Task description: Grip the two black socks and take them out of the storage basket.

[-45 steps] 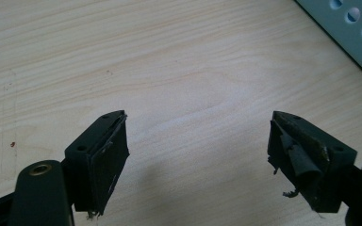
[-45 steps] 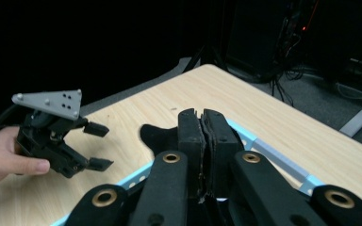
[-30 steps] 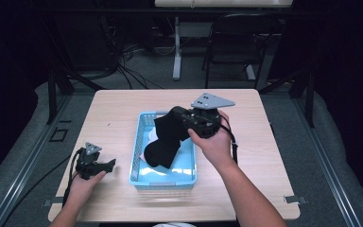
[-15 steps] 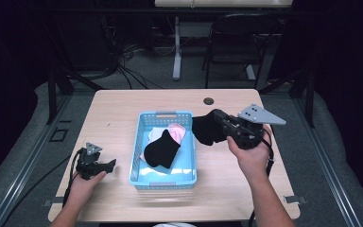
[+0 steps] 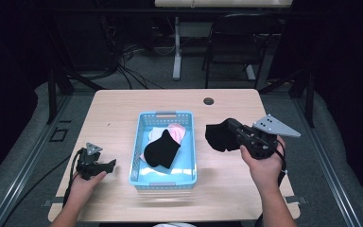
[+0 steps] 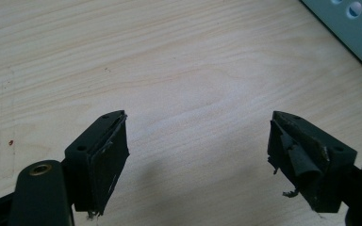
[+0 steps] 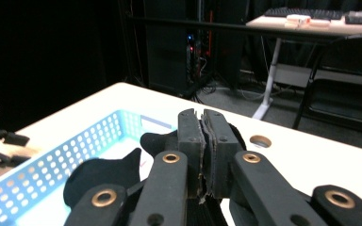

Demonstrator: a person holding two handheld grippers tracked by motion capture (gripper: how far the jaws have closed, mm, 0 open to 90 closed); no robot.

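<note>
Black sock (image 5: 219, 136) is clamped in the right tool (image 5: 234, 134), held above the desk (image 5: 123, 106) just right of the blue basket (image 5: 166, 178). Another black sock (image 5: 161, 150) and seemingly pink-white garments (image 5: 176, 131) remain inside. Left tool (image 5: 105, 166) rests idle, jaws apart.

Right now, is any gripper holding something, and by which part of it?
The right gripper is shut on a black sock, pinching its edge; which part of the sock cannot be told. The left gripper is open and holds nothing.
</note>
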